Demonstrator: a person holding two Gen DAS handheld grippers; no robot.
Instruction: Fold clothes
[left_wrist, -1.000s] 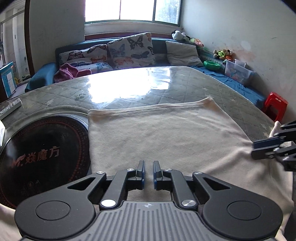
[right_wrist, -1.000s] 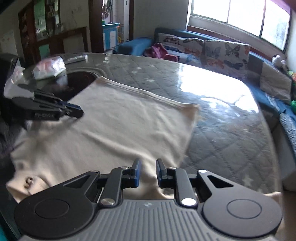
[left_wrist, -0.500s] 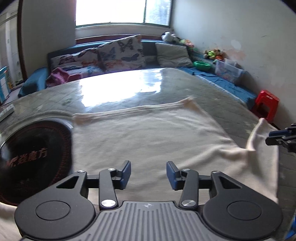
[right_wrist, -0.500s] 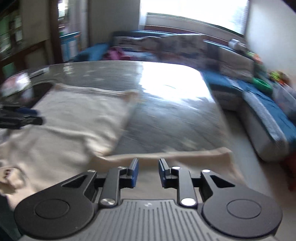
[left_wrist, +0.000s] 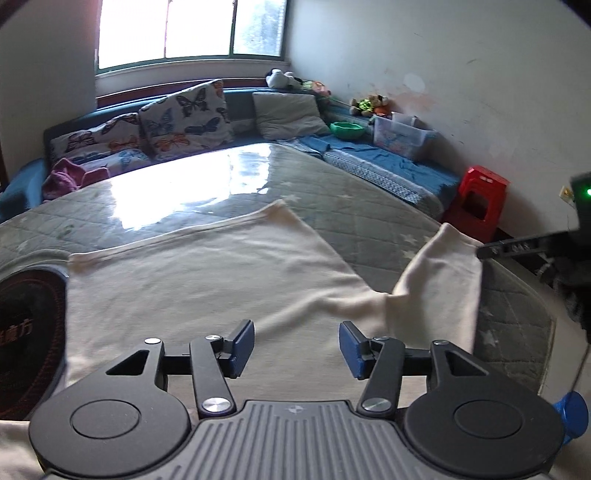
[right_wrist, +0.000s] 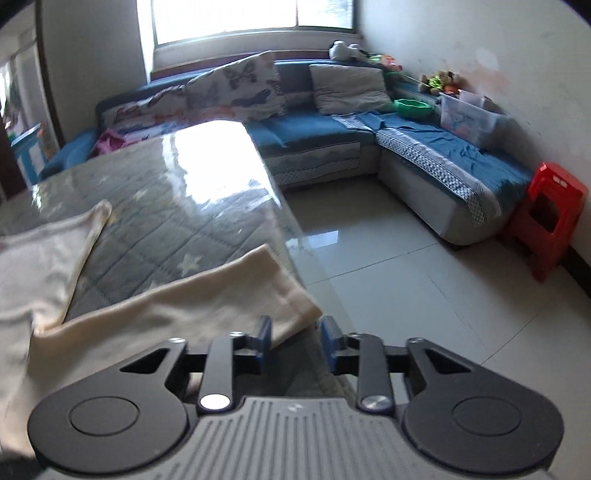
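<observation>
Left tongs (left_wrist: 296, 346) opening, empty, over cream garment (left_wrist: 207, 280) | my right tongs (right_wrist: 295, 338) opening, freeing sleeve (right_wrist: 236, 295) at table (right_wrist: 155, 206) edge for folding

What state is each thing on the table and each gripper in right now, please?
Cream garment: spread flat on the table.
Sleeve: stretched toward the table edge.
Left gripper: jaws opening, nothing between them.
Right gripper: jaws opening, sleeve end between them.

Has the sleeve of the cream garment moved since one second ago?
Yes. The sleeve now stretches out to the right, toward the table edge nearest the red stool, away from the garment's body.
</observation>
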